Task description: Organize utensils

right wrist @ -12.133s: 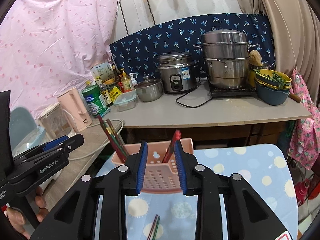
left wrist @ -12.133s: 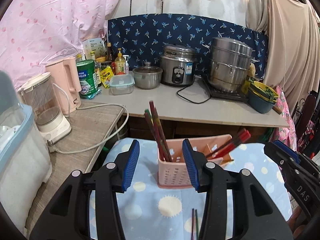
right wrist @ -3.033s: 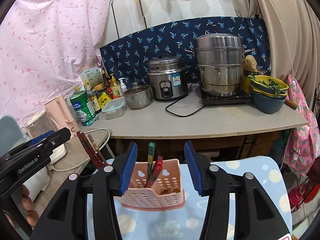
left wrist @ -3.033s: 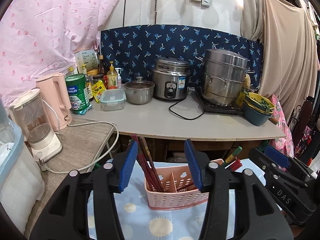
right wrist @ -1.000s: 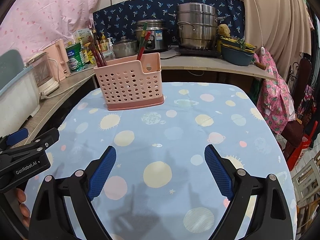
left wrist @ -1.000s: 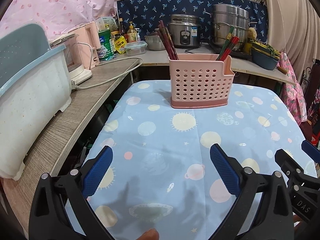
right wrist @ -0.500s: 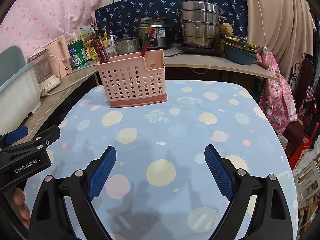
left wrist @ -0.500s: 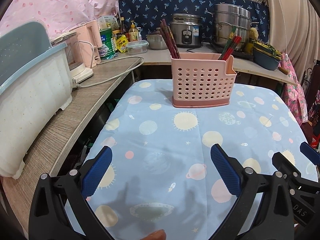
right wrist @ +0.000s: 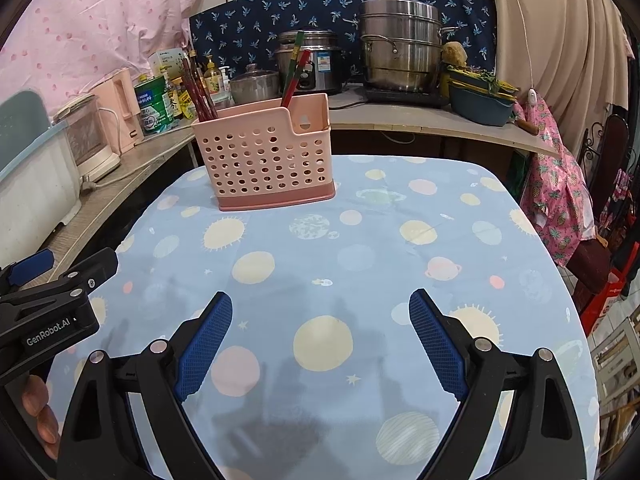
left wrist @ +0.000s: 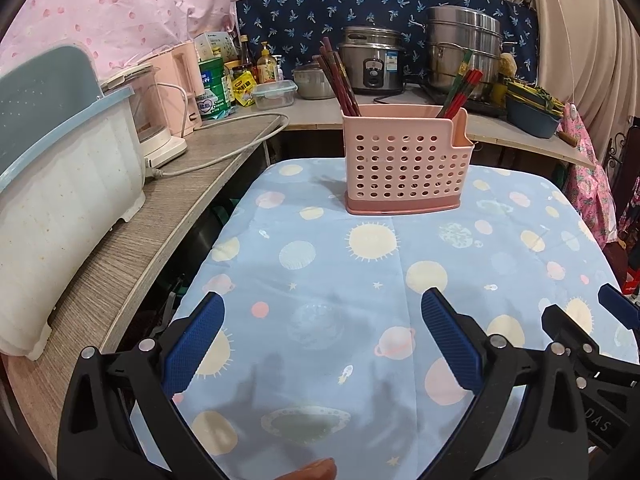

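Chopsticks (left wrist: pixel 337 76): stood in pink caddy (left wrist: pixel 404 160).
Left gripper (left wrist: pixel 322 322): hovered low, spread, empty.
Right gripper (right wrist: pixel 320 320): likewise spread, empty.

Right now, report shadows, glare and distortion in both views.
Left wrist view: fisheye bends the counter edge; soft gripper shadows fall on the cloth; no glare. Right wrist view: dark vignette corners; a blotchy shadow lies between the open right gripper fingers; basket sharp.

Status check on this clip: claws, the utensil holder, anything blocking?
Left claw open, empty; right claw open, empty. Pink holder upright on tablecloth, chopsticks in both end compartments. Nothing loose on the cloth.
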A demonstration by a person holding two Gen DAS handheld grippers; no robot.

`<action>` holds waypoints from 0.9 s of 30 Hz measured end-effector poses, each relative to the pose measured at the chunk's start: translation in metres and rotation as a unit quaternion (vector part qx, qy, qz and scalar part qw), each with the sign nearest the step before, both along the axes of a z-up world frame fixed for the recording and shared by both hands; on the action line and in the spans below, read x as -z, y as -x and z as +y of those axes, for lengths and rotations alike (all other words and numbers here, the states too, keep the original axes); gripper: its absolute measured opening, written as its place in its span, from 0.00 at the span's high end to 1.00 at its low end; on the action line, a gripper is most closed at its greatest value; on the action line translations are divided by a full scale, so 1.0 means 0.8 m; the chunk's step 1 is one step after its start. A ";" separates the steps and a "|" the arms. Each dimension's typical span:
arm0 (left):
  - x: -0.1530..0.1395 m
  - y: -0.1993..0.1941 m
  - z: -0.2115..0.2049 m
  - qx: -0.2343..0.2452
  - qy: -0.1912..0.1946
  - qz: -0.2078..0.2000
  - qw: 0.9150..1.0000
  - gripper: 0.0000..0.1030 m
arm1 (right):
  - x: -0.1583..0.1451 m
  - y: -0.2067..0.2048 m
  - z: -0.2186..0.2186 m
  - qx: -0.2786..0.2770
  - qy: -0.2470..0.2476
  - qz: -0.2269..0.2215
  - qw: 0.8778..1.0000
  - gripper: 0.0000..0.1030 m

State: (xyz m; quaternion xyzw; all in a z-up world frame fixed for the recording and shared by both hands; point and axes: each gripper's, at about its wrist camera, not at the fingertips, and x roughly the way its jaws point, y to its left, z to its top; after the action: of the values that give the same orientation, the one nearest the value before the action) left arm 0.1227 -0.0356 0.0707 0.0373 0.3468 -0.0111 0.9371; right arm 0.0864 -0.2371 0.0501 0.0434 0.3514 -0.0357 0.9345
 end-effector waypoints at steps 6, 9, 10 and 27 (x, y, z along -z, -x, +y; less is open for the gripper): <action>0.003 0.000 -0.004 0.005 -0.002 0.003 1.000 0.08 | 0.000 -0.001 -0.001 0.001 -0.001 0.001 1.000 0.16; 0.004 0.000 -0.006 0.005 -0.006 0.004 1.000 0.08 | 0.001 -0.002 -0.003 0.003 -0.003 0.002 1.000 0.16; 0.004 0.000 -0.007 0.002 -0.009 0.005 1.000 0.08 | 0.001 -0.002 -0.003 0.003 -0.002 0.002 1.000 0.16; 0.006 -0.004 -0.006 -0.002 -0.012 0.005 1.000 0.08 | 0.006 -0.003 -0.003 0.006 -0.004 0.007 1.000 0.16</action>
State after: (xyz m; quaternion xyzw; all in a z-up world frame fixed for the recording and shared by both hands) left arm 0.1256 -0.0403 0.0661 0.0476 0.3516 -0.0050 0.9349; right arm 0.0886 -0.2397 0.0449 0.0495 0.3575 -0.0398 0.9317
